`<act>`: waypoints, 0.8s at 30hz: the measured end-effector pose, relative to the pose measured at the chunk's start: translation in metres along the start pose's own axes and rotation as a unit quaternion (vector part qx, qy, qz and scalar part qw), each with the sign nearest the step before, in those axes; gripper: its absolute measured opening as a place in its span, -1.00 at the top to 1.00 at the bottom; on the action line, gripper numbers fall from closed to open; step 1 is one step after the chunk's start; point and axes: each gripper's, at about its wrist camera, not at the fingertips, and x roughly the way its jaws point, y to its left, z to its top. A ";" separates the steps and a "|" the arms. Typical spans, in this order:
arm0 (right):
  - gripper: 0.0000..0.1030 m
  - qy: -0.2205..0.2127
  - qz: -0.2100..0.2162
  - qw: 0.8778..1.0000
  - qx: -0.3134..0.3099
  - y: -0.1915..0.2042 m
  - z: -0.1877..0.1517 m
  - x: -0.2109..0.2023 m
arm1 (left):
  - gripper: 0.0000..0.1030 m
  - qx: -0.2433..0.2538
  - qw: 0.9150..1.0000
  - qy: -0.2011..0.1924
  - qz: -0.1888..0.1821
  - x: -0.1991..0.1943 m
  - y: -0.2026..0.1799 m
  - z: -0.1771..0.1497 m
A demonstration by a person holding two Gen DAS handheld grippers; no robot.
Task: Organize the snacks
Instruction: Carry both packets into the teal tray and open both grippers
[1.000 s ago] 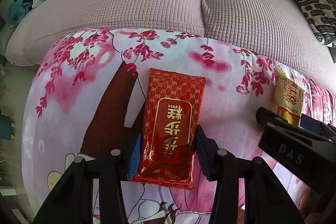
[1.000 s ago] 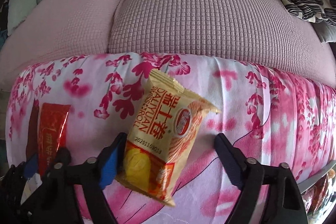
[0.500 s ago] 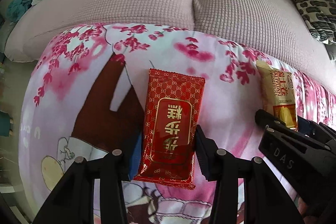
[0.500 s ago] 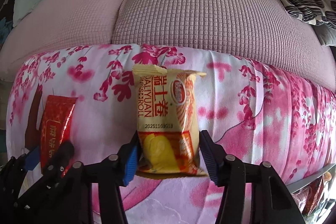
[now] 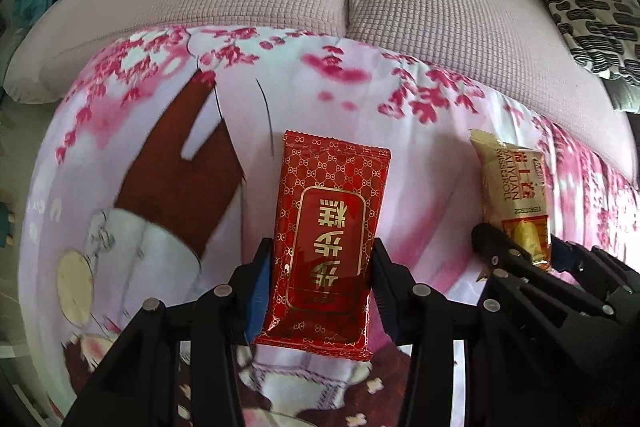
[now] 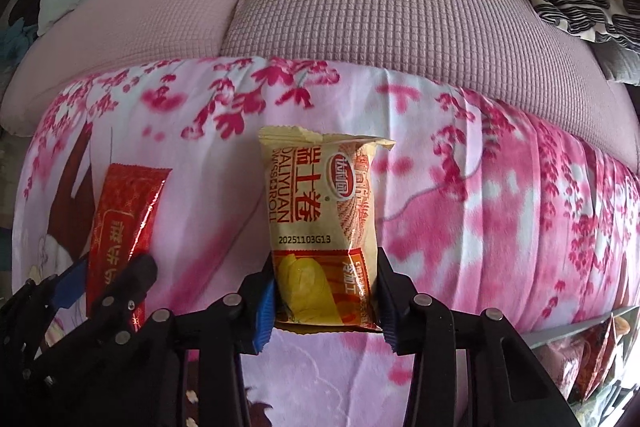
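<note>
Both snack packs (image 5: 328,247) now off blanket (image 5: 160,147)

Packets in a tray (image 6: 576,331) at the right wrist view's lower corner are cut off and too blurred to identify.

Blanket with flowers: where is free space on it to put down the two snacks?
The blanket lies bare right of the yellow snack, up to the sofa cushions. Another bare patch lies left of the red snack, over the brown print. Crowded: the narrow strip between both snacks, and the lower right corner, where a container of packets shows.
</note>
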 end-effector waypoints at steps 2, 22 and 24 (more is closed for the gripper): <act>0.14 -0.005 0.003 1.000 -0.005 -0.001 -0.009 -0.004 | 0.08 -0.006 1.000 -0.004 -0.007 -0.003 0.001 -0.008; 0.15 -0.068 0.042 0.997 0.025 -0.025 -0.102 -0.035 | 0.08 -0.075 0.996 -0.043 -0.026 -0.040 0.023 -0.079; 0.15 -0.072 0.045 0.996 0.031 -0.026 -0.111 -0.039 | 0.08 -0.076 0.996 -0.047 -0.027 -0.046 0.024 -0.083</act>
